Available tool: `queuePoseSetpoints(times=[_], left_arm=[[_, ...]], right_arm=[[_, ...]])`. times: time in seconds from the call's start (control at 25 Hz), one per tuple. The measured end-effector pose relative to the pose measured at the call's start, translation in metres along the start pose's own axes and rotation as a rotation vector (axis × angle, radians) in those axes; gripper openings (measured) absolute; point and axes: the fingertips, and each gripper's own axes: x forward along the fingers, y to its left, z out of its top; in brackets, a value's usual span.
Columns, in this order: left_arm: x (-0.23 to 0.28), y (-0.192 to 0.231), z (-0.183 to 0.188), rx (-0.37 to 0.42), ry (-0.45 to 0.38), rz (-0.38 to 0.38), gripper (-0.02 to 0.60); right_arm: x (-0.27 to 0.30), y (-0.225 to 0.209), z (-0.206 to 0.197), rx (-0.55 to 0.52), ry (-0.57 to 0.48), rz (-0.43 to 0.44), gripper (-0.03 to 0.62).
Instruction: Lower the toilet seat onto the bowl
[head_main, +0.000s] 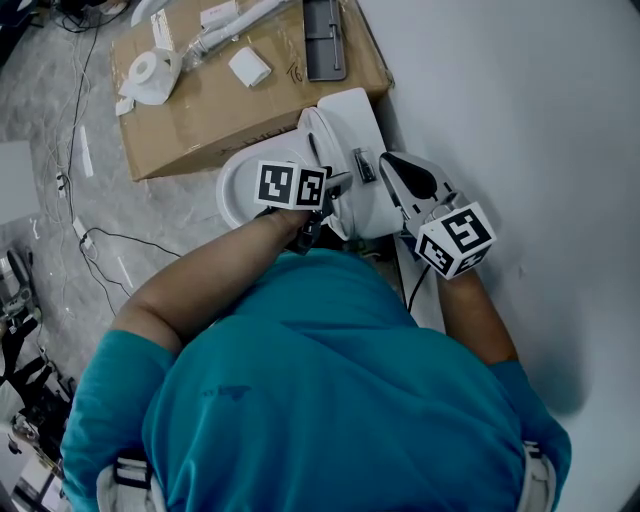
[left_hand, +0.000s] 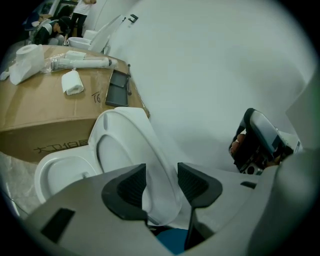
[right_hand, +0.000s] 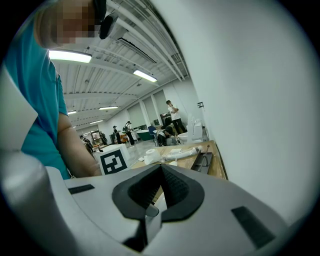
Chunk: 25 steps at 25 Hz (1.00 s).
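White ceramic toilet bowl (head_main: 235, 195) stands on the floor between a cardboard box (head_main: 200, 110) and a plain white wall (head_main: 520, 120). The toilet seat (left_hand: 122, 127) is raised. It stands tilted back above the bowl's rear, not yet resting on the rim, and the bowl opening is exposed in front of it.

Left gripper (left_hand: 161, 170): released.
- The jaws stand wide apart.
- The outer edge of the raised toilet seat passes between them.
- A gap shows at each dark ribbed pad (left_hand: 127, 187), so neither pad presses on the seat.
- In the head view this gripper sits at the front of the raised seat, with its marker cube (head_main: 290, 185) over the bowl.

Right gripper (right_hand: 161, 170): clenched.
- The jaw tips meet, and nothing is gripped between them.
- In the head view it lies on the wall side of the seat, close to the seat's edge. Contact with the seat cannot be determined.
- Its own view looks past the jaws towards the box top and the hall beyond.

Items on the box top:
- a paper roll (head_main: 150, 75);
- a white tube in a clear bag (left_hand: 82, 62);
- a dark flat tray (head_main: 323, 40) at the wall end.

The person's teal shirt (head_main: 330, 400) fills the lower part of the head view.
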Motion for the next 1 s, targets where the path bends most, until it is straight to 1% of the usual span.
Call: queuePoseSetpoints(times=[0.2,0.8,1.0], left_arm=[[0.002,0.001,0.000,0.004,-0.005,-0.009,0.198],[-0.007,0.002,-0.004,-0.009,-0.038,-0.043,0.196],[-0.007,0.004,-0.005,-0.005,-0.033,-0.046,0.196]], right_arm=[[-0.001,-0.002,-0.004,0.001,-0.001,0.000,-0.003],[0.003,0.014,-0.005,-0.013,0.006,0.020,-0.003],[0.003,0.013,-0.006,-0.008,0.004,0.018,-0.003]])
